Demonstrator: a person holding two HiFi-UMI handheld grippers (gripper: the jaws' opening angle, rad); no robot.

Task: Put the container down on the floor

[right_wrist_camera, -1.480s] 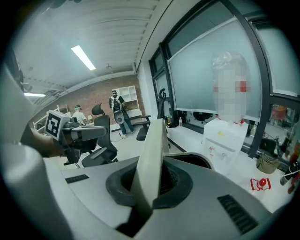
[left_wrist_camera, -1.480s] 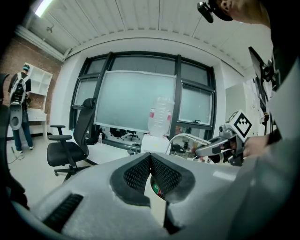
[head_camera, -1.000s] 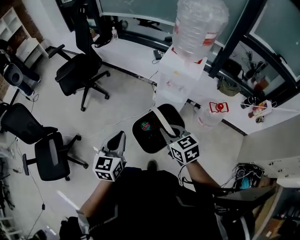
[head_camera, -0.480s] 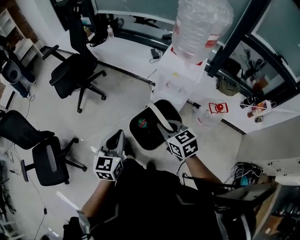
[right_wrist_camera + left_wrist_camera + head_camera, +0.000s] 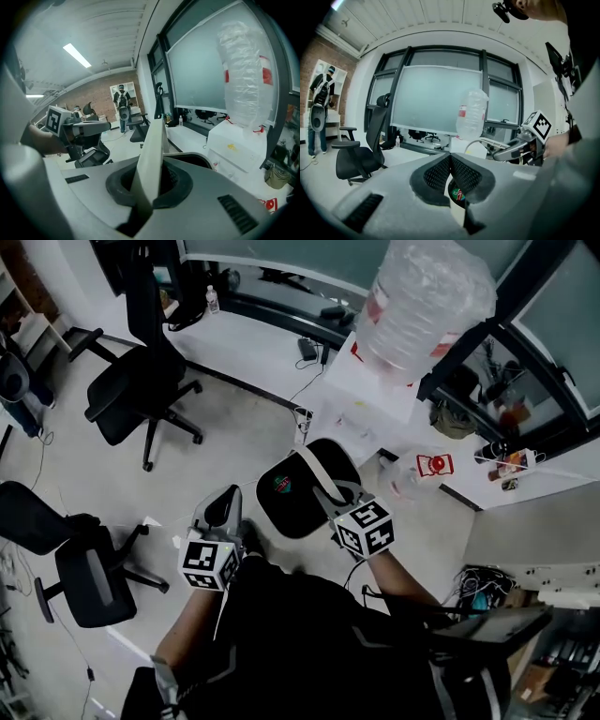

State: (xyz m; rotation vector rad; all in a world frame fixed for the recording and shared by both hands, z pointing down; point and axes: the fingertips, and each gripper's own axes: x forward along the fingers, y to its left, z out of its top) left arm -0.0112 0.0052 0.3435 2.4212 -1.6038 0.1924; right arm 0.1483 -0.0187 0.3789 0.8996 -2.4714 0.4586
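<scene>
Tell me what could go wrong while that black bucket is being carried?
1. The container hangs only from its thin white handle, pinched in the jaws of the right gripper. It might slip out and drop before it reaches the floor.
2. The water dispenser with its big bottle stands close ahead. A swinging container could bump it.

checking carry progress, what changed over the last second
The person walked on with the black round container, so the black office chairs and white water dispenser shifted in the head view. Unchanged: right gripper shut on its white handle, container off the floor, left gripper shut and empty.
</scene>
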